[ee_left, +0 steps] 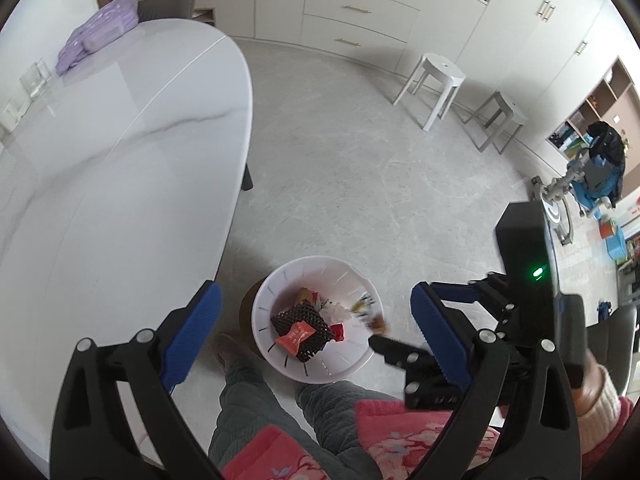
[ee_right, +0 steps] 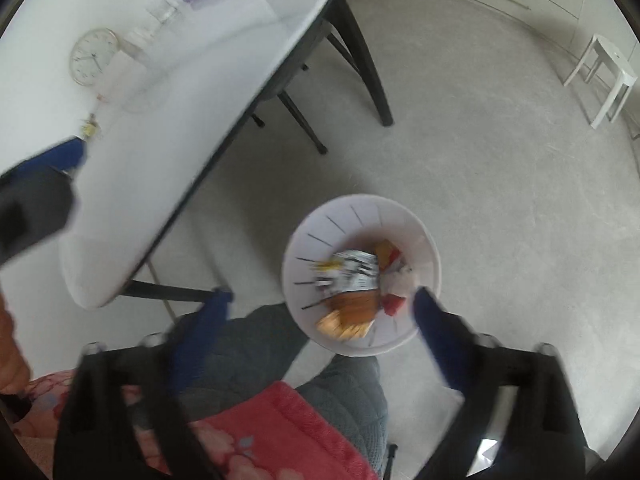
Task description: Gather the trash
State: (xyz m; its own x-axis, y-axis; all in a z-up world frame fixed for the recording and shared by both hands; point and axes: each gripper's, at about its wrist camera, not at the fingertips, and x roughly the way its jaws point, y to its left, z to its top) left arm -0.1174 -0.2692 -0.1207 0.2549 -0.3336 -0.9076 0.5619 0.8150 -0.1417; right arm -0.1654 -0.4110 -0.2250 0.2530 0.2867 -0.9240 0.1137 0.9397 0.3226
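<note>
- Right wrist view is motion-blurred; wrappers (ee_right: 354,280) in the white bin (ee_right: 430,256) on the floor are smeared
- Both left gripper (ee_left: 316,320) and right gripper (ee_right: 322,300) hover released above it, beside the bench (ee_left: 120,140) edge

I stand on pale grey floor (ee_left: 340,160) beside a white marble table (ee_left: 100,160); cream cabinets (ee_left: 360,8) and what look like two stools (ee_left: 434,88) line the wall.

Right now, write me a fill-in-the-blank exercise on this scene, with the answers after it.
1. The white trash bin stands on the ____, beside the table.
2. The left gripper has its jaws ____, holding nothing.
3. A red wrapper lies on top of a black ____ sleeve inside the bin.
4. The right gripper hangs directly above the ____.

Answers: floor; open; mesh; bin
</note>
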